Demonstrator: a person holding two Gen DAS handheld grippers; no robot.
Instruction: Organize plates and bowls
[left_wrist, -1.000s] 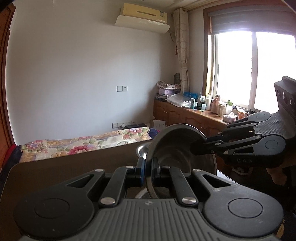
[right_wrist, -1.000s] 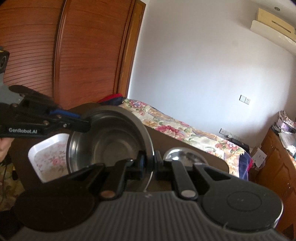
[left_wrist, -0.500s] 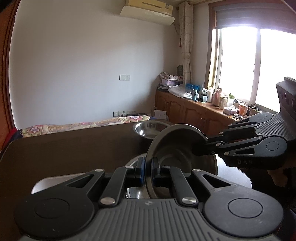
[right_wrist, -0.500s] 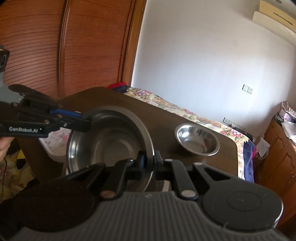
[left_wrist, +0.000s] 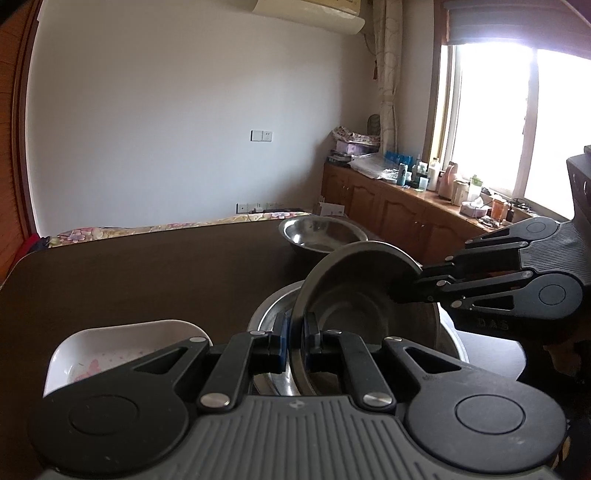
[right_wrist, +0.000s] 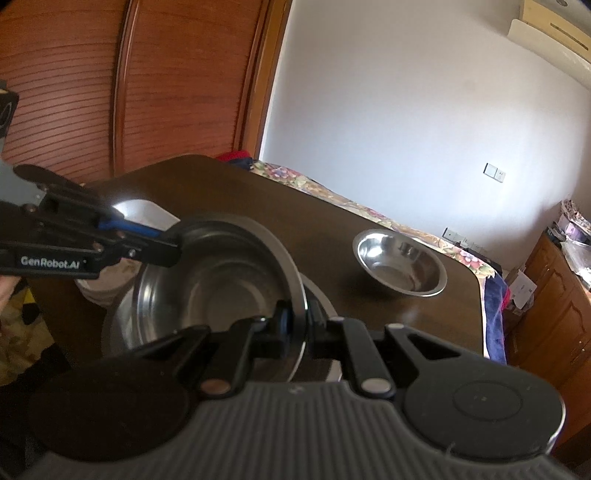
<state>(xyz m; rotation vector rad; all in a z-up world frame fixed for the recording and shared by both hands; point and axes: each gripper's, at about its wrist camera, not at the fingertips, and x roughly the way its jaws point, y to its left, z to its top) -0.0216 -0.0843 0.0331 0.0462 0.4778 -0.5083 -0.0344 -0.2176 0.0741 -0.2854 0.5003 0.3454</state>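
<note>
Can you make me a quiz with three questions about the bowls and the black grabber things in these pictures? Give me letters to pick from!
1. Where is the small steel bowl?
A. alone on the dark table, off to the side
B. inside the white dish
C. on the bed

2. How many grippers hold the big steel bowl?
A. none
B. one
C. two

3. How is the big steel bowl sitting?
A. flat on the table
B. tipped, held above another steel dish
C. upside down

Answers:
1. A, it stands by itself with bare table around it.
2. C, the left gripper and the right gripper each pinch its rim on opposite sides.
3. B, its rim slants and a wider steel rim shows under it, beside the white flowered dish.
</note>
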